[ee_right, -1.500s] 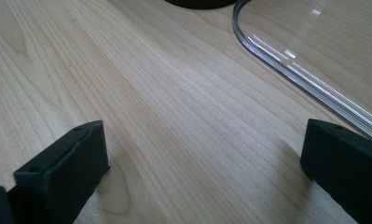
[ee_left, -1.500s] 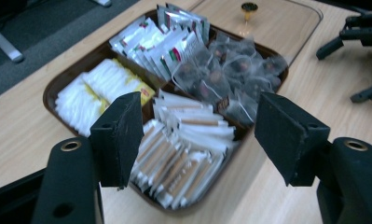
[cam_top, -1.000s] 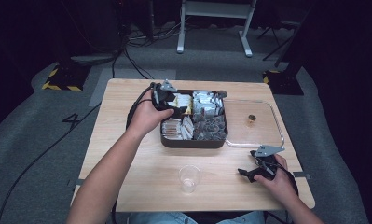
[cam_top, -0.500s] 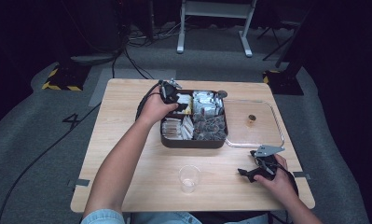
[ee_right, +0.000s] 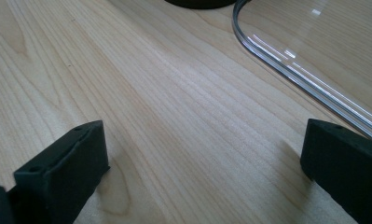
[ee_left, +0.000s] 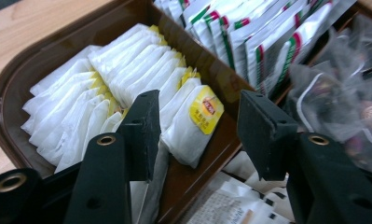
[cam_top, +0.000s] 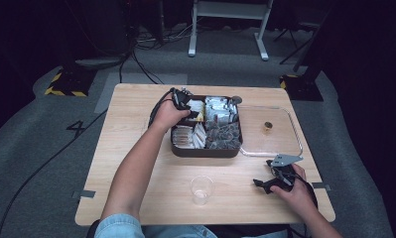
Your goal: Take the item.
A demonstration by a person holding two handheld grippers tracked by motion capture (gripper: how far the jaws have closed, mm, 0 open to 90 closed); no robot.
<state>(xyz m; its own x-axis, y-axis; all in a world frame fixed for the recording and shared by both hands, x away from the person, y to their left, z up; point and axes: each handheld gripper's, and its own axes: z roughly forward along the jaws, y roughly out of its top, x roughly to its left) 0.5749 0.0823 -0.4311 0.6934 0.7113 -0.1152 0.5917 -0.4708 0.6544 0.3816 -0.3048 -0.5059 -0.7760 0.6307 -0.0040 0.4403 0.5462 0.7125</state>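
Note:
A dark brown compartment tray [cam_top: 205, 151] sits mid-table. Its back-left compartment [ee_left: 16, 93] holds a row of white tea bags with yellow tags. My left gripper [cam_top: 184, 103] hangs low over that row. Its jaws have just been closing, and between them [ee_left: 200, 108] lies one tea bag [ee_left: 188, 128] with its yellow tag up; neither pad touches it. My right gripper [cam_top: 271, 181] rests on the table near the front right, jaws wide open [ee_right: 202, 154] over bare wood.
Other compartments hold red-and-green striped sachets [ee_left: 249, 42], clear pouches [ee_left: 342, 102] and printed packets [ee_left: 230, 205]. A clear lid [cam_top: 280, 145] with a small brown knob [cam_top: 268, 126] lies right of the tray. A clear plastic cup [cam_top: 201, 189] stands near the front edge.
My left hand has moved right and down into the tray's back-left compartment, and its jaws have narrowed. The right hand has stayed where it was.

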